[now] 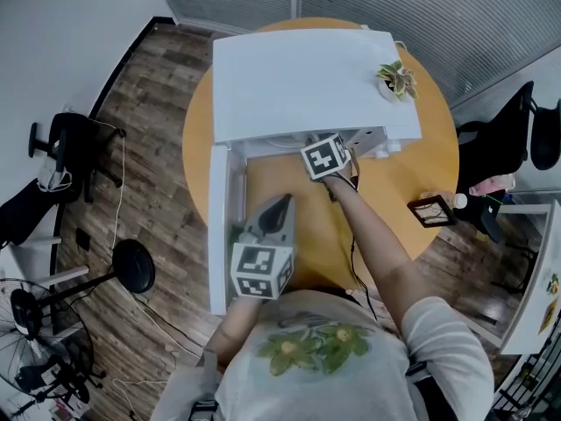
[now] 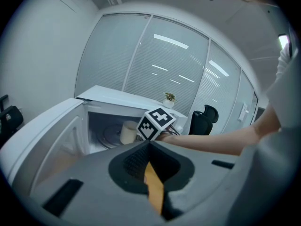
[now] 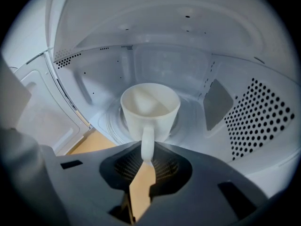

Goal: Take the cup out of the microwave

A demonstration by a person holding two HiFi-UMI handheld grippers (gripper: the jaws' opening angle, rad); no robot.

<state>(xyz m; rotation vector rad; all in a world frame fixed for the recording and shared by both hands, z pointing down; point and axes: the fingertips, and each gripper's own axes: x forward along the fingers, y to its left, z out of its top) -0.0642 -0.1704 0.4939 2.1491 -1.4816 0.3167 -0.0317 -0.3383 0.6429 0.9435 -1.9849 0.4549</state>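
A white microwave (image 1: 298,77) stands on a round orange table (image 1: 421,174) with its door (image 1: 219,226) swung open to the left. Inside, a white cup (image 3: 150,107) sits upright on the turntable, its handle toward me. My right gripper (image 3: 147,161) reaches into the cavity, and its jaws are closed on the cup's handle. In the head view only its marker cube (image 1: 326,158) shows at the microwave's mouth. My left gripper (image 1: 279,204) hangs in front of the open door, jaws together with nothing between them. The cup (image 2: 128,132) also shows in the left gripper view.
A small potted plant (image 1: 397,79) stands on the microwave's top at the right. A dark framed object (image 1: 431,210) lies near the table's right edge. Black office chairs (image 1: 504,139) stand to the right, and a round-based stand (image 1: 131,266) is on the wooden floor at the left.
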